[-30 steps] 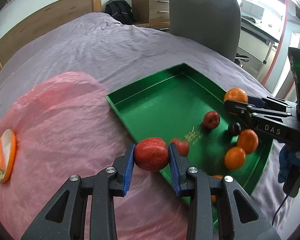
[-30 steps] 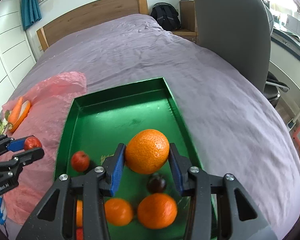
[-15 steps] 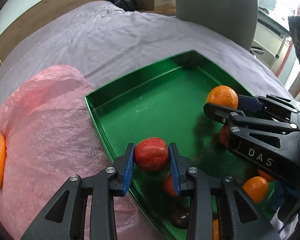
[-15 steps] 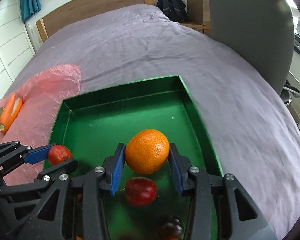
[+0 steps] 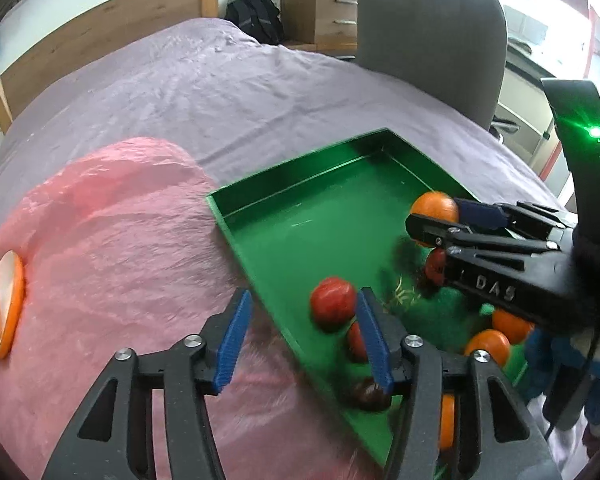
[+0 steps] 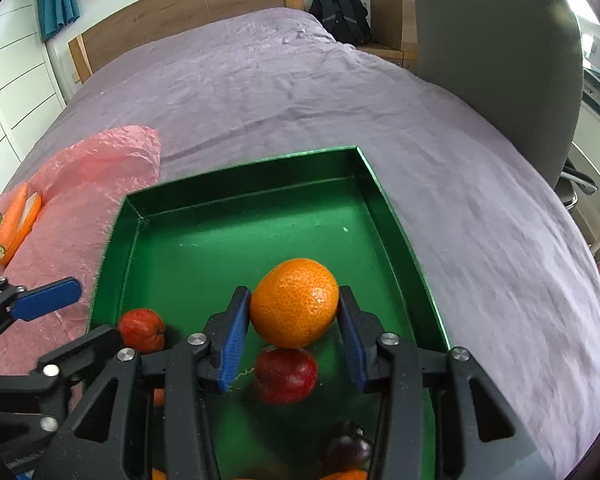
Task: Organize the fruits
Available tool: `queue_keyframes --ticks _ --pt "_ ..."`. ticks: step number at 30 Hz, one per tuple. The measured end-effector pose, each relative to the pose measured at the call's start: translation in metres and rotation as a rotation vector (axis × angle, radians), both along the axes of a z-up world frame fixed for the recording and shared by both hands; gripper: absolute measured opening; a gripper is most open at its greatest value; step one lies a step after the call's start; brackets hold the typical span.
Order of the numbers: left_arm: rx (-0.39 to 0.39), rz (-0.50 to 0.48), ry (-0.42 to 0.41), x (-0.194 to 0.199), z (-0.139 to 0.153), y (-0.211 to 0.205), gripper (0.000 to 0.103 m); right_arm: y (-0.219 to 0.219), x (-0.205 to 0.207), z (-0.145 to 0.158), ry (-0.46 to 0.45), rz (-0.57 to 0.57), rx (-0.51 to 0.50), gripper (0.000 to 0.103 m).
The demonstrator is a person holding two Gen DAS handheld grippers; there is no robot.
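Left fingers: blue pads [image 5: 236, 344] of the left gripper [image 5: 300, 340] are spreading and grip nothing now; a second ago they were clamped on the red fruit.
Red fruit: red fruit [image 5: 333, 305] now sits on the floor of the green tray [image 5: 300, 184], just inside its left wall, close against the right-hand pad, with a gap to the other pad.
Right fingers: right gripper [image 6: 294, 330] is opening too; the orange [image 6: 294, 302] is between its pads, apparently touching the left pad with a sliver of gap at the right one, so it looks freed or nearly so rather than clenched as it was a moment back.
Orange's place: over the tray's middle, just above a red apple [image 6: 286, 374]; whether it rests on that apple or on the floor cannot be told.
Tray contents: more oranges [image 5: 488, 346] and a dark plum [image 6: 348, 450] lie at the near end.
Meaning for the task: both fruits appear delivered; likely next is backing both grippers out.
Risk: the orange may roll once free.
Left outside: a carrot [image 6: 14, 212] on the pink sheet [image 6: 100, 168].
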State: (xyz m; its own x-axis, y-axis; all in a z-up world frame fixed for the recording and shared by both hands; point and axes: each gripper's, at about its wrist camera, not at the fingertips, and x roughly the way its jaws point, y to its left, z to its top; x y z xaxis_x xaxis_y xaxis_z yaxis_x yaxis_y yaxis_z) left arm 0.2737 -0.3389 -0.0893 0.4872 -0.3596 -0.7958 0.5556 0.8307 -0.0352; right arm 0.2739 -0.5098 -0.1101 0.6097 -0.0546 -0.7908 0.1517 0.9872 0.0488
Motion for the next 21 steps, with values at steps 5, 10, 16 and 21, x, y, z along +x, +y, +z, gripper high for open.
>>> queue_keyframes --ticks 5,10,16,21 --pt "-0.009 0.055 -0.024 -0.013 0.014 0.038 0.051 0.011 -0.012 0.019 -0.035 0.026 -0.017 0.097" --pt "-0.022 0.132 -0.035 -0.030 0.026 0.087 0.051 0.030 -0.031 0.040 -0.063 0.056 -0.015 0.101" --pt "-0.007 0.225 -0.065 -0.058 0.036 0.151 0.052 0.072 -0.065 0.057 -0.089 0.103 -0.004 0.103" --pt "-0.009 0.310 -0.084 -0.084 0.043 0.204 0.052 0.112 -0.091 0.072 -0.112 0.135 0.005 0.103"
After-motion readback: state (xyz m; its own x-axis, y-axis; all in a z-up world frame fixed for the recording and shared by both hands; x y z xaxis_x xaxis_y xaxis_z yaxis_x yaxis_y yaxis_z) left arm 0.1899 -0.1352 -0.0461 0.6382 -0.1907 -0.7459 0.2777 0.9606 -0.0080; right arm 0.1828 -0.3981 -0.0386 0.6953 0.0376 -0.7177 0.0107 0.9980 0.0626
